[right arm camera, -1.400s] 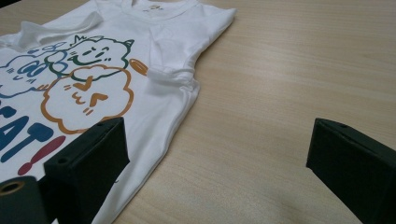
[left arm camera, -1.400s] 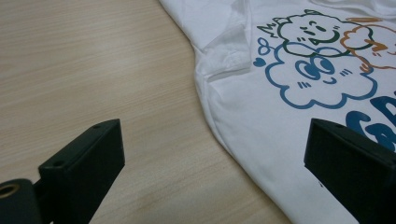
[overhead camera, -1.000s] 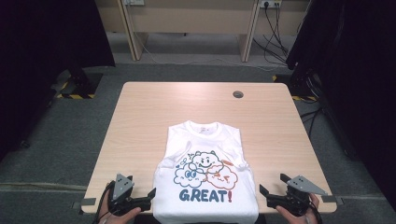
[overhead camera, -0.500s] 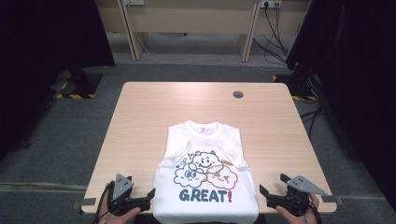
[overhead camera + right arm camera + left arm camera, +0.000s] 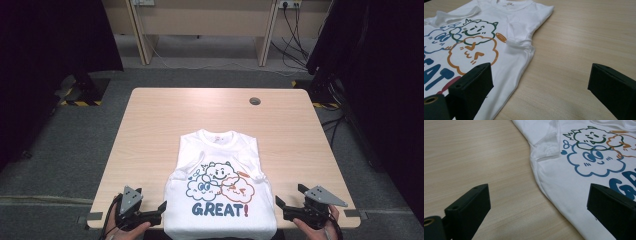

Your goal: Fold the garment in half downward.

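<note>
the counter (image 5: pixel 150 130) is a pale wood-grain rectangle standing on grey carpet, with a small round grommet (image 5: pixel 255 101) set into it toward 1 o'clock. a white t-shirt (image 5: pixel 220 150) lies flat on the near half of the counter, toward 6 o'clock from its middle, collar pointing to 12 o'clock and hem hanging at the near edge; both sleeves are folded inward over the body. its print shows three cartoon clouds in green, blue and orange above the word "great!" in blue with a red exclamation mark. the left gripper (image 5: pixel 159 210) is held in a hand at 7 o'clock, just beside the shirt's left side edge near the hem, its fingers released and spread wide; in the left gripper view the fingers (image 5: pixel 469 207) straddle that side edge of the t-shirt (image 5: pixel 574 182), one over bare counter (image 5: pixel 474 157), the other over the white cloth, and whether they touch the cloth i cannot tell. the right gripper (image 5: pixel 280 207) is held at 5 o'clock, just beside the shirt's right side edge, fingers likewise released and wide apart; in the right gripper view one of the fingers (image 5: pixel 474 85) is over the t-shirt (image 5: pixel 506 50) and the other over bare counter (image 5: pixel 579 37).
</note>
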### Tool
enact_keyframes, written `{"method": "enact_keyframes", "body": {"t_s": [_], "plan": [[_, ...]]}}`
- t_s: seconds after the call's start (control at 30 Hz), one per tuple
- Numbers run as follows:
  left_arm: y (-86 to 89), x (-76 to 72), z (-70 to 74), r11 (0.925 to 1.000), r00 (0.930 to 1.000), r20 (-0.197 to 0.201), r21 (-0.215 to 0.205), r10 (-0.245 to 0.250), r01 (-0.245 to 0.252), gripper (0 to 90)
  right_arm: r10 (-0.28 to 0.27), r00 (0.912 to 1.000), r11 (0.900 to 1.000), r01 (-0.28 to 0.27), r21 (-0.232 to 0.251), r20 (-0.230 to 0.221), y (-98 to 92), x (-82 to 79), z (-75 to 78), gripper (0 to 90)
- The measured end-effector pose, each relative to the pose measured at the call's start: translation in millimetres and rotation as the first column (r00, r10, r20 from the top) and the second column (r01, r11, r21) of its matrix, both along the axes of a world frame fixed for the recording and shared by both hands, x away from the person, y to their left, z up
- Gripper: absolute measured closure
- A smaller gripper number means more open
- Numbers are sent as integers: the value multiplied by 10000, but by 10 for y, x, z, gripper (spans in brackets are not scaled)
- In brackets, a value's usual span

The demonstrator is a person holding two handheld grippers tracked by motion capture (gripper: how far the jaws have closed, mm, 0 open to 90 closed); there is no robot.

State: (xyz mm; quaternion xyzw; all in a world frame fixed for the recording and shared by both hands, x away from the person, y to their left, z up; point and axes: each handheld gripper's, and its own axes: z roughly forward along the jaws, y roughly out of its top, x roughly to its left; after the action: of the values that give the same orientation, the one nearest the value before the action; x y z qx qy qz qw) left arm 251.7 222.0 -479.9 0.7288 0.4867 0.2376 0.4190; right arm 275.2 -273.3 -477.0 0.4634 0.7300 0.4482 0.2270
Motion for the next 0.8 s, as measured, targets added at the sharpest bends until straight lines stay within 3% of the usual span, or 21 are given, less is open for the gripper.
{"method": "enact_keyframes", "body": {"t_s": [0.33, 0.8], "plan": [[1, 90, 45, 9999, 9999, 59, -77, 143, -142, 44, 66, 10000, 9999, -65, -160, 54, 61, 107, 26, 71], [1, 145, 91, 9996, 9995, 177, -94, 269, -267, 48, -27, 9999, 9998, 29, -187, 149, 43, 130, 59, 71]]}}
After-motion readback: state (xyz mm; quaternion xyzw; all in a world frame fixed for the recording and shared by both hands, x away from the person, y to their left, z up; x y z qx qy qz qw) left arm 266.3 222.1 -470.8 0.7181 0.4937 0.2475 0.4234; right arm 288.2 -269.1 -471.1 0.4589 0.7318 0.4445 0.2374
